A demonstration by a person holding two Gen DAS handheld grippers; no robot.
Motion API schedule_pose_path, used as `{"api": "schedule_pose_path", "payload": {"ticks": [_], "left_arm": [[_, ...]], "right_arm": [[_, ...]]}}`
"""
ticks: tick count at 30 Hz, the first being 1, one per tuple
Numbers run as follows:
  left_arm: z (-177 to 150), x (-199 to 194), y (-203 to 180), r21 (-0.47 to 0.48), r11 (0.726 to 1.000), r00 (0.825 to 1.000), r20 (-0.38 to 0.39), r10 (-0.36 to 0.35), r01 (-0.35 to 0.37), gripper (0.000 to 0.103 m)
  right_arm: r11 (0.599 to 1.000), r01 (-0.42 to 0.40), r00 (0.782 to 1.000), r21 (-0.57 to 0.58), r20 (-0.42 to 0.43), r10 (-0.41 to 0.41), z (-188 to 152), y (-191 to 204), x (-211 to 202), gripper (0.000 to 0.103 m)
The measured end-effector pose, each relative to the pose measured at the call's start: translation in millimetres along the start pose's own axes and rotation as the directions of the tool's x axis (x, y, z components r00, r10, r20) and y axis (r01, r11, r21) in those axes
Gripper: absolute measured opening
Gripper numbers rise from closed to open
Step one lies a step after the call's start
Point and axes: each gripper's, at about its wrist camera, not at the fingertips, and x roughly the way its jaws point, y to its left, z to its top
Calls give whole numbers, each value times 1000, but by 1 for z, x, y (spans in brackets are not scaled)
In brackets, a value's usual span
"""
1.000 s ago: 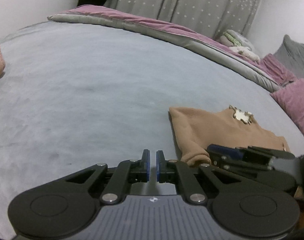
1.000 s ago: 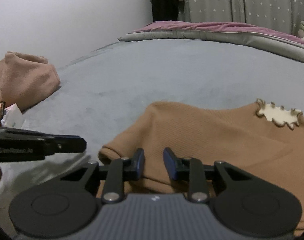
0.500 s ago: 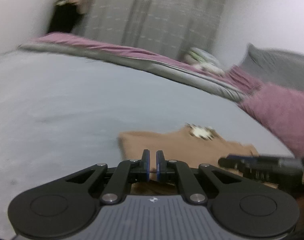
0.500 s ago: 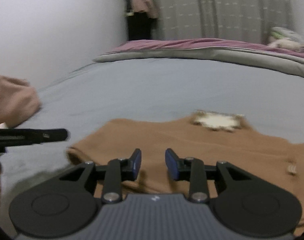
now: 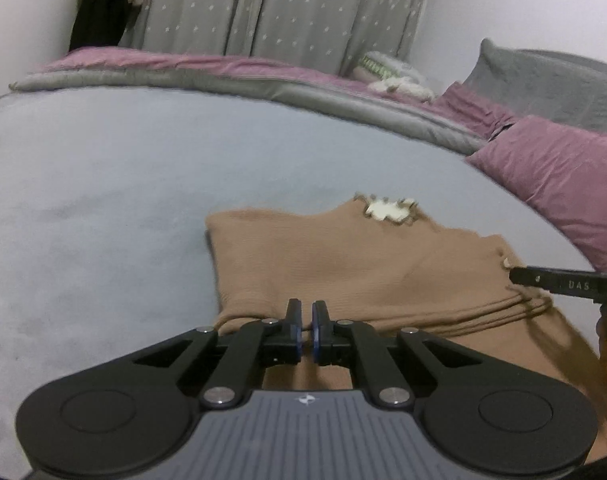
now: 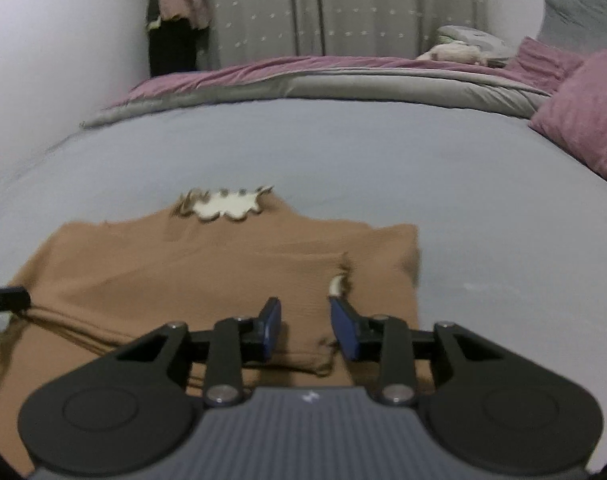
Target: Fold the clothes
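A brown knit top [image 5: 343,256] with a cream scalloped collar [image 5: 387,210] lies folded on the grey bed. It also shows in the right wrist view [image 6: 207,264], collar [image 6: 223,204] at the far edge. My left gripper [image 5: 306,314] is shut and empty, over the top's near left edge. My right gripper [image 6: 305,316] is open with a clear gap, above the top's near right part, holding nothing. The right gripper's finger shows at the right edge of the left wrist view [image 5: 559,282].
The grey bed sheet [image 5: 103,184] spreads left and beyond the top. A rolled grey and purple duvet [image 5: 263,80] runs along the far side. Purple pillows [image 5: 555,168] lie at the right. Curtains and hanging clothes [image 6: 175,12] stand behind.
Both grippers have swung right along the top, the right one from its left edge to its right part. The right gripper has opened a little wider. The left stays shut.
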Motion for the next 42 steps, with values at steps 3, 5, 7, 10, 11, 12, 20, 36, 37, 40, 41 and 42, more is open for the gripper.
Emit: {"api": "schedule_pose_path", "payload": {"ticks": [3,5,7,10,11,12,20,36,37,40,41,42], "left_arm": [[-4,4,-2,22,1000,1000,-9,12,-12,5],[-9,9,-1,29,999,999,-27,25,-24,5],[-9,7,-3,33,999,999,-32,29,-28,5],[-5,1,-8,23,1000,1000,-20,14,-14,5],[-5,1,-9,19,1000,1000,-20,9,-9,5],[-5,0,-10,15,1000,1000,-20,4,-3,5],[-10,-23,-44,88,996,999,-54,4,1,14],[-8,-37,-19,95,984,988,3,152,-152,28],[-6,-35,-17,98,982,987,20,162,-164,28],[1,-35,-9,71,981,981,89,174,-180,28],[3,-35,-6,47,982,979,107,176,-182,28],[4,-34,-2,24,983,977,119,178,-182,28]], "right_arm": [[1000,-17,1000,26,19,16,-3,-11,-15,37],[999,-29,999,21,21,29,-6,-14,-22,37],[999,-31,999,25,15,31,-9,-17,-29,37],[999,-35,999,31,6,35,-14,-20,-40,37],[999,-36,999,33,3,36,-15,-22,-44,37],[999,-37,999,35,0,37,-17,-23,-47,38],[997,-50,998,55,-22,51,-30,-31,-83,48],[987,-109,993,115,-28,113,-18,-20,-91,48],[987,-107,993,120,-31,112,-15,-19,-81,48],[986,-99,994,135,-35,105,-8,-20,-55,45],[985,-96,994,142,-36,102,-6,-21,-46,45],[984,-91,994,150,-39,98,-5,-21,-37,44]]}}
